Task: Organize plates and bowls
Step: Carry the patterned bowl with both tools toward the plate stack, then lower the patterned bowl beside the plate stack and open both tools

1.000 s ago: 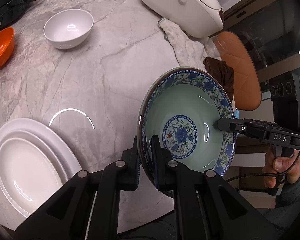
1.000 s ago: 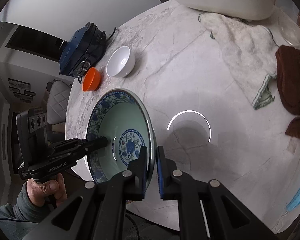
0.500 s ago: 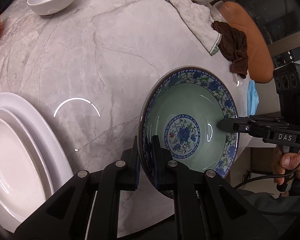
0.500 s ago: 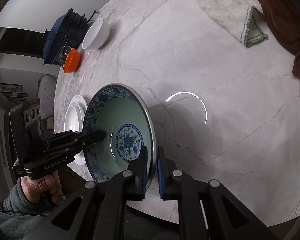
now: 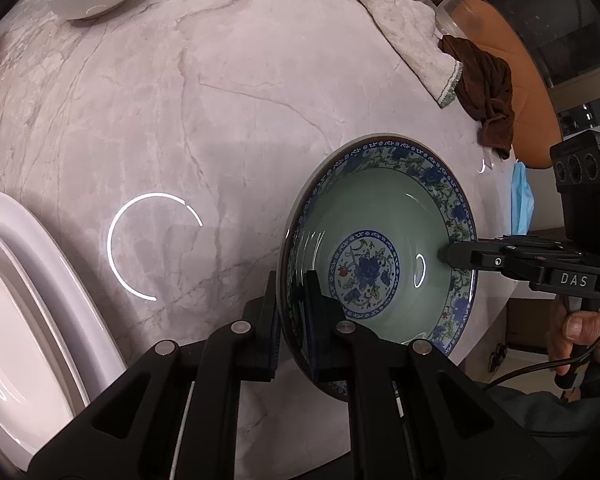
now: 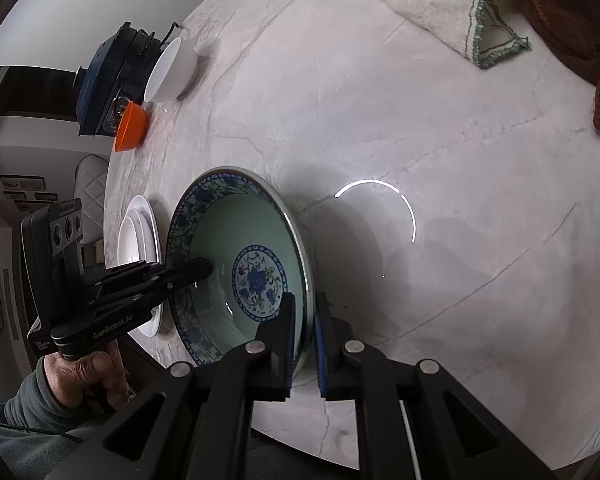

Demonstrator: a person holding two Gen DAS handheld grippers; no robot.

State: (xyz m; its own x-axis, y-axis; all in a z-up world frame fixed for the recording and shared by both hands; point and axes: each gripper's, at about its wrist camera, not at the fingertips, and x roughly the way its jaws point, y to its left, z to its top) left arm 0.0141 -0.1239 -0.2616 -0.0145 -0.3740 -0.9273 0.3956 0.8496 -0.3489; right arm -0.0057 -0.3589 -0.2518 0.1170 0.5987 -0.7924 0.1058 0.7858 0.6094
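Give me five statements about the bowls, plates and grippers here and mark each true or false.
1. Both grippers grip the blue floral bowl at once. True: the left gripper and the right gripper clamp opposite sides of its rim.
2. The floral bowl holds soup. False: it is empty, its flower medallion showing.
3. The white plates are stacked. True.
4. The orange bowl sits inside the white bowl. False: they stand side by side on the marble table.
5. The brown cloth lies under the floral bowl. False: it lies apart, near the table edge beside the white towel.
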